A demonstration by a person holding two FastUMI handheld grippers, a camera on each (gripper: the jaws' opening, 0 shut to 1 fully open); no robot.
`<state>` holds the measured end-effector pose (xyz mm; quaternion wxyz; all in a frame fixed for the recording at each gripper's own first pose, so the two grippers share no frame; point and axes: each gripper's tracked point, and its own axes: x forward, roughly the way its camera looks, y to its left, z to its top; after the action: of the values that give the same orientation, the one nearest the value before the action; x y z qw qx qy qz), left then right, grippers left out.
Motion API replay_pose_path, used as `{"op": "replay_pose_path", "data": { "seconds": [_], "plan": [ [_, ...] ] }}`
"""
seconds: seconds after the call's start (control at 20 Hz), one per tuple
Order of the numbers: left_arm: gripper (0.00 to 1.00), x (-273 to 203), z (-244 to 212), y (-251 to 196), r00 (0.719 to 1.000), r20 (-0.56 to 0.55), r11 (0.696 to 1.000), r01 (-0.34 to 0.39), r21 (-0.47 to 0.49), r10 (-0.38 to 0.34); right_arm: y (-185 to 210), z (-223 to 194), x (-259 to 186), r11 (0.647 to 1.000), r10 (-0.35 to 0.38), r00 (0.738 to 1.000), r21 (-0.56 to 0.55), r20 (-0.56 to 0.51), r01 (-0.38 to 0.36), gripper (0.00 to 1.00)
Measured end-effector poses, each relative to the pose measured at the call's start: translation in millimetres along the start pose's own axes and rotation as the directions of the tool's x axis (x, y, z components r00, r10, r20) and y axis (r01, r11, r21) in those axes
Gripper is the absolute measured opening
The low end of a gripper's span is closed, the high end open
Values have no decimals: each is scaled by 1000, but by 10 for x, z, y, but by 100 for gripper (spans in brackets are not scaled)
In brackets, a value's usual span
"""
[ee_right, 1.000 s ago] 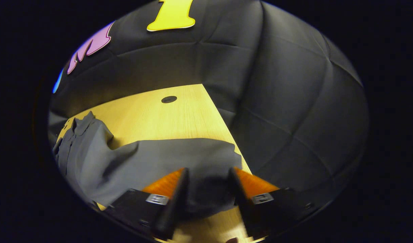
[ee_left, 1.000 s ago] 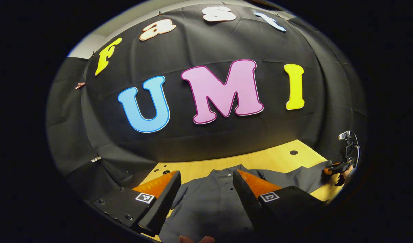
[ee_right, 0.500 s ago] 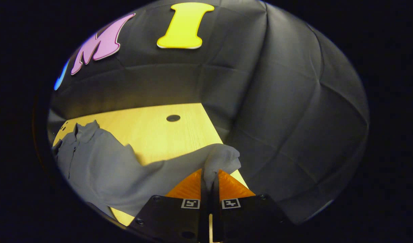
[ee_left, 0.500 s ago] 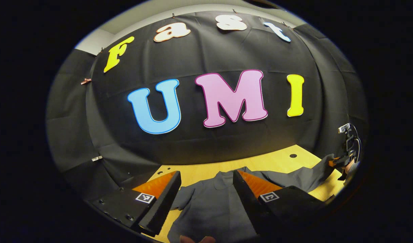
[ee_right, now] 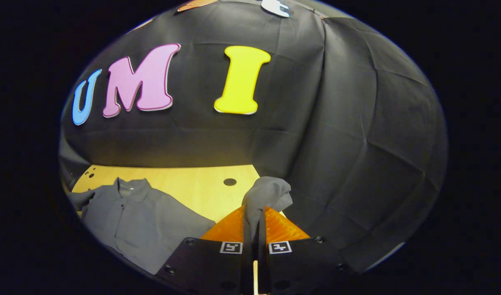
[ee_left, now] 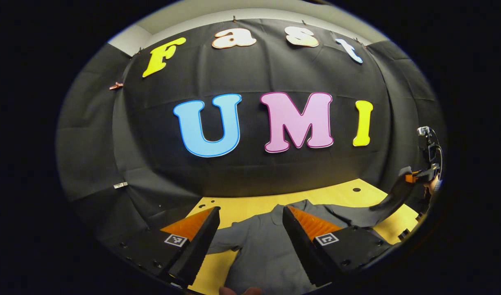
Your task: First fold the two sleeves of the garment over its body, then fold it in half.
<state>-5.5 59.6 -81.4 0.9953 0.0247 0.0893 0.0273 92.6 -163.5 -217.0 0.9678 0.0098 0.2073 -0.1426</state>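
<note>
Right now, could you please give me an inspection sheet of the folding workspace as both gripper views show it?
Surface: light wooden table with small round holes, one at.
Job's things: grey collared shirt lies front up on the table; its sleeve is lifted off the table, not yet over the body. The other sleeve lies flat.
Clutter: nothing seen.
Grippers: right gripper shut on the sleeve, cloth bunching above the fingers; it also appears far off at. Left gripper open above the shirt, holding nothing.
Cables: a thin cable loops beside the far right gripper.
Surroundings: black cloth wall behind and beside the table.
</note>
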Motion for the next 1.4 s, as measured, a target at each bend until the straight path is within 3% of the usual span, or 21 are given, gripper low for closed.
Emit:
{"op": "replay_pose_path", "data": {
  "seconds": [0.35, 0.7, 1.0, 1.4],
  "plan": [
    [97, -103, -197, 728, 998, 0, 998, -57, -13, 57, 1054, 522, -327, 993, 114, 987, 9, 109, -116, 8],
    [97, -168, -542, 1250, 995, -35, 995, -92, -32, 91, 2321, 686, -509, 954, 300, 941, -50, 155, -296, 8],
    [98, -89, -865, 1670, 991, -80, 994, -107, -28, 105, 3247, 446, -500, 917, 398, 910, -90, 115, -390, 8],
    [97, 340, -1421, 2082, 988, -138, 994, -86, -70, 75, 4145, -209, -264, 891, 444, 896, -117, 16, -439, 8]
  ]
}}
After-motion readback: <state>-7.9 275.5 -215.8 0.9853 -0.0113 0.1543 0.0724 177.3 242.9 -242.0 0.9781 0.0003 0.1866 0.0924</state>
